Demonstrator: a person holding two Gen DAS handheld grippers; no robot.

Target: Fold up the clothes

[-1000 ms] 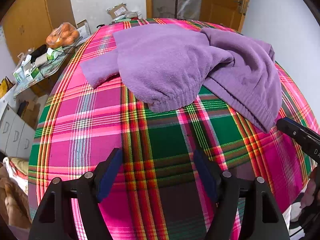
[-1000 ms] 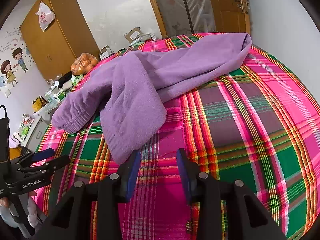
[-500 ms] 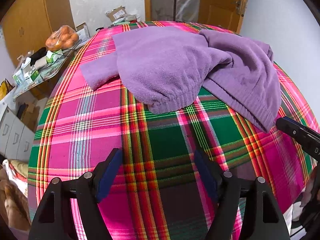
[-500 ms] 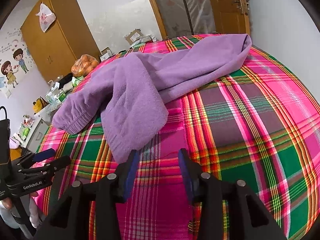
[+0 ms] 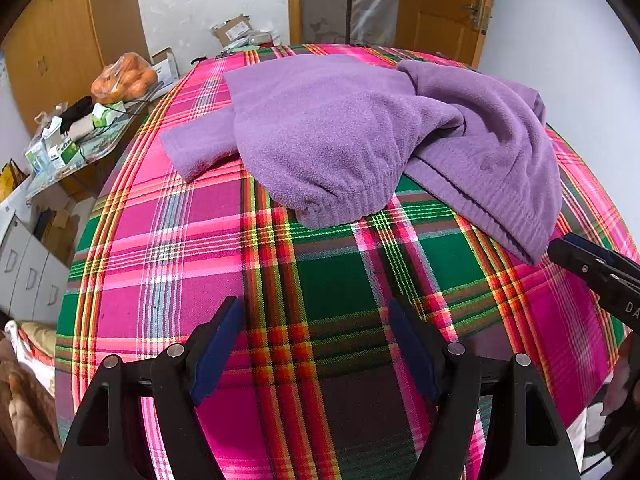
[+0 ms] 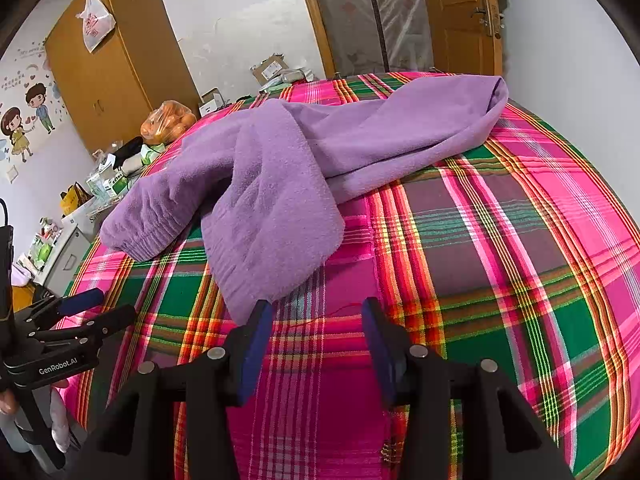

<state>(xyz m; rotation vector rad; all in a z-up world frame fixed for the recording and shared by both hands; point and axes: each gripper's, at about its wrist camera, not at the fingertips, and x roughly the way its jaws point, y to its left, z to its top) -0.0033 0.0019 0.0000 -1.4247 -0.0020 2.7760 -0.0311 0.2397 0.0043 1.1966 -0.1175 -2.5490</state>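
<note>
A rumpled purple fleece garment (image 5: pixel 360 136) lies on the far half of the bed's pink, green and red plaid sheet (image 5: pixel 168 248); its cuffed ends point toward me. My left gripper (image 5: pixel 316 320) hovers open over bare sheet, short of the nearest cuff, with nothing between its blue pads. In the right wrist view the same garment (image 6: pixel 304 184) drapes across the sheet (image 6: pixel 500 248). My right gripper (image 6: pixel 318 320) stands just in front of a garment end; its jaws are opening and empty. The left gripper (image 6: pixel 86 306) shows at the left edge there, and the right gripper's fingers (image 5: pixel 588 260) at the left view's right edge.
A cluttered side table (image 5: pixel 72 140) with a bag of oranges (image 5: pixel 124 78) stands left of the bed. A wooden wardrobe (image 6: pixel 116 76) and a door (image 6: pixel 460 16) lie beyond. White drawers (image 5: pixel 28 272) sit by the bed's left edge. A white wall (image 6: pixel 580 80) runs along the right.
The right gripper's jaws have spread wider. The left gripper and the garment have stayed where they were.
</note>
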